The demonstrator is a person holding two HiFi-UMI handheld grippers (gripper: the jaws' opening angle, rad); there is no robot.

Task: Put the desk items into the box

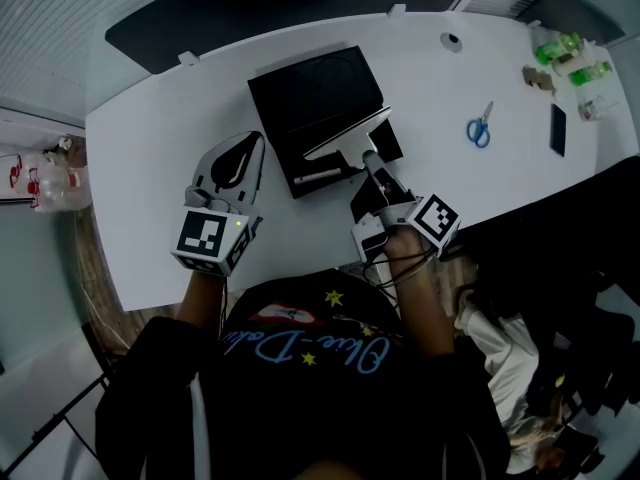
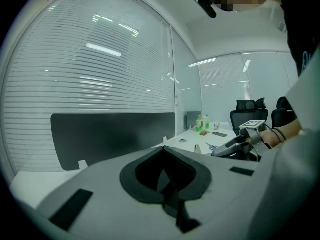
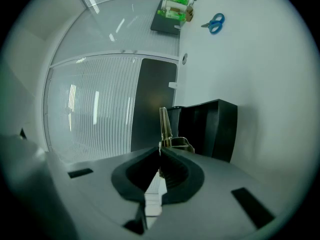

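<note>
A black open box (image 1: 315, 108) stands in the middle of the white desk (image 1: 150, 168). My right gripper (image 1: 370, 158) is shut on a thin, pale, ruler-like strip (image 1: 348, 135) that reaches out over the box's near right corner. In the right gripper view the strip (image 3: 165, 123) sticks up past the closed tips of that gripper (image 3: 161, 147), with the box (image 3: 207, 126) just beyond. My left gripper (image 1: 252, 140) hovers left of the box, shut and empty; its own view shows the left gripper (image 2: 164, 149) with jaws together. A pale stick (image 1: 318, 176) lies inside the box.
Blue scissors (image 1: 479, 128), a black phone (image 1: 557, 129), green bottles (image 1: 565, 53) and a small brown item (image 1: 538, 78) lie on the desk's right end. A dark partition (image 1: 260, 8) runs behind the desk. A person's body is at the near edge.
</note>
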